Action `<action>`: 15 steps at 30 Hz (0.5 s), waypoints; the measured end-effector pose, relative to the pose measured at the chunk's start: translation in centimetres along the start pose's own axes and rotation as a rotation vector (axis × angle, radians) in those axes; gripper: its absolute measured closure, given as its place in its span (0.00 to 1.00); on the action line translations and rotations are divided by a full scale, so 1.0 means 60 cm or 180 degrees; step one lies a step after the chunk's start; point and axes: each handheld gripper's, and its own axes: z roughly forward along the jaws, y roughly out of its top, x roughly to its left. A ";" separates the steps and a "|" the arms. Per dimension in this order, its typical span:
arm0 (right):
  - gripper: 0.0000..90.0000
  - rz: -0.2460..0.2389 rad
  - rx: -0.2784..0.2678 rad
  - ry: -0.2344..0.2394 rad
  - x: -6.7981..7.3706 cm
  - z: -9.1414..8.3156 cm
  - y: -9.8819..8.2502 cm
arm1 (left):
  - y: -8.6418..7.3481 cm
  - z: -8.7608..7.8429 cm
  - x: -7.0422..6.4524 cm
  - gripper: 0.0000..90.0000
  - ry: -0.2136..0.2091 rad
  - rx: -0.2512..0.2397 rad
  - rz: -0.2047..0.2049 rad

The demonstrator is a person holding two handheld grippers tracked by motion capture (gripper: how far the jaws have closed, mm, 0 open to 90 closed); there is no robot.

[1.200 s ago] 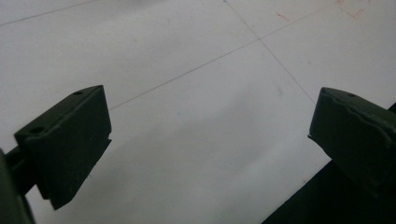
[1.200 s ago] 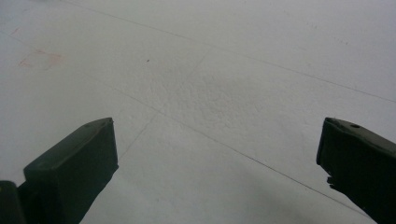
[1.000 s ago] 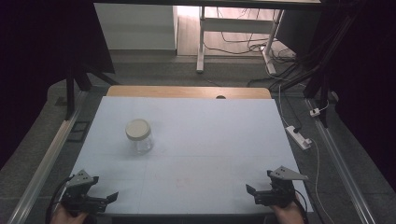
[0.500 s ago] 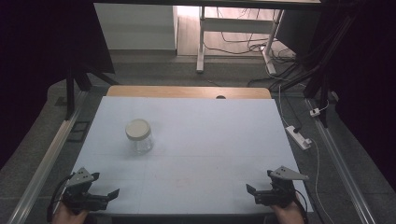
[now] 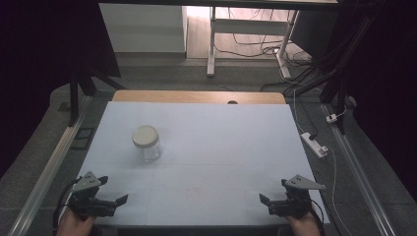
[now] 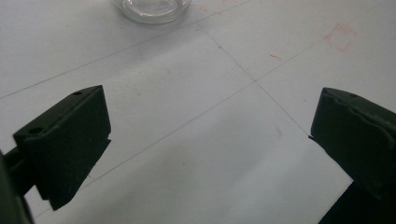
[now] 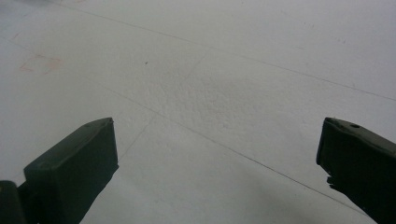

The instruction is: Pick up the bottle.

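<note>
White table [image 5: 211, 147]: a lidded glass jar [image 5: 146, 143] stands left of centre. Left gripper [image 5: 105, 202], near of the jar, jaws spread wide, empty. Right gripper [image 5: 275, 203], well apart from the jar, likewise wide, empty.

A lidded glass jar on a pale counter, with a gripper held at each near corner.

The jar [image 5: 146, 143] is seen upright on the left half of the counter [image 5: 221, 142], its cream lid [image 5: 145, 136] screwed on top of clear glass. The left gripper [image 5: 109, 201] is held by a hand [image 5: 74, 225] at the near left corner, its fingers [image 5: 119, 199] spread apart and nothing between them. The right gripper [image 5: 268, 204] is held at the near right corner, likewise spread and empty. Both are well apart from the jar. A wooden strip [image 5: 196, 97] is visible along the counter's far edge, and a white power strip [image 5: 314, 144] lies on the floor [image 5: 354, 162] to the right.
</note>
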 end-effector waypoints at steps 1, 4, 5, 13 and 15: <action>0.00 -0.0003 0.0000 0.0000 0.000 0.000 0.000 | 0.002 0.002 0.001 0.00 0.0001 -0.0001 0.0014; 0.00 -0.0003 0.0003 -0.0002 0.000 0.000 0.000 | 0.004 0.004 0.004 0.00 -0.0031 -0.0048 0.0055; 0.00 0.0000 0.0003 0.0000 0.000 0.000 0.000 | 0.004 0.004 0.004 0.00 -0.0031 -0.0048 0.0055; 0.00 0.0006 0.0002 0.0000 0.000 0.000 0.000 | 0.010 0.012 0.007 0.00 -0.0062 -0.0110 0.0181; 0.00 0.0013 0.0001 -0.0002 0.000 0.000 0.000 | 0.012 0.013 0.008 0.00 -0.0077 -0.0155 0.0173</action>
